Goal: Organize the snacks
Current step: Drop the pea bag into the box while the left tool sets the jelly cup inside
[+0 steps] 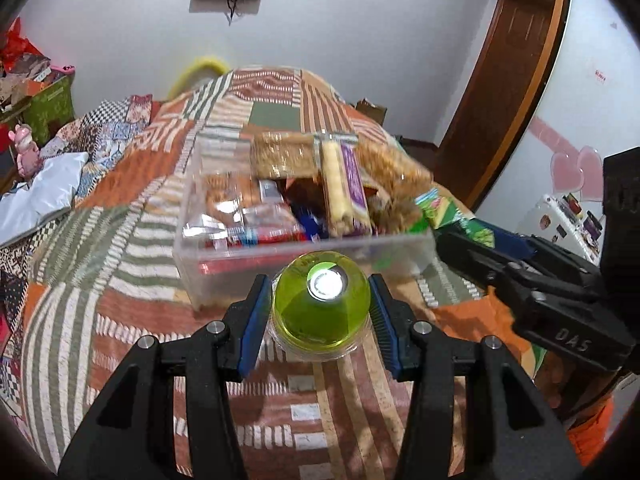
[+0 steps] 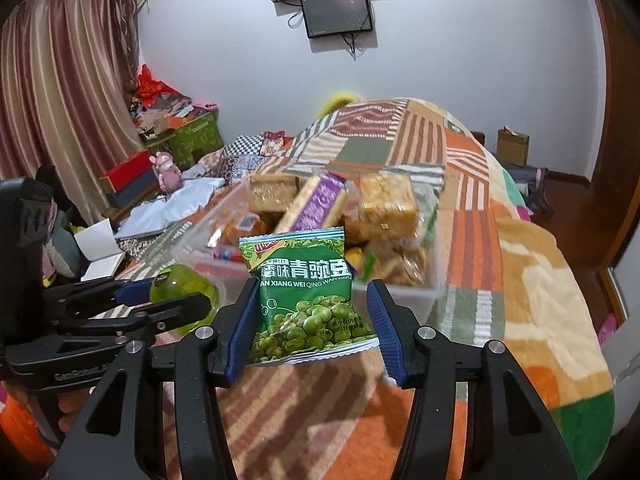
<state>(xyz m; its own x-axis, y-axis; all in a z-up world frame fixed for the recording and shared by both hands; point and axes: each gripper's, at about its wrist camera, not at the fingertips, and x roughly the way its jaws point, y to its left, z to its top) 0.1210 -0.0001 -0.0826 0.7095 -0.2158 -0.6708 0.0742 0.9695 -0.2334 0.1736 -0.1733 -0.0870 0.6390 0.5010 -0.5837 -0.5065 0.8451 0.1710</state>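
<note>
A clear plastic box (image 1: 240,268) sits on the patchwork bedspread, piled with snack packs. In the left wrist view my left gripper (image 1: 319,280) is shut on a green domed jelly cup (image 1: 316,320), its blue pads pressed on both sides, just in front of the box. My right gripper (image 2: 314,284) is shut on a green pea packet (image 2: 308,312), held upright before the box (image 2: 412,300). Each view shows the other gripper too. The right gripper (image 1: 472,240) with its packet (image 1: 444,208) is at the box's right. The left gripper (image 2: 180,294) with the cup (image 2: 188,280) is at the box's left.
The bedspread (image 1: 120,248) covers a bed that falls away to the right toward a wooden floor (image 2: 568,200). Clutter, green boxes (image 2: 196,136) and curtains (image 2: 60,120) stand beyond the bed's left side. A screen (image 2: 338,12) hangs on the far wall.
</note>
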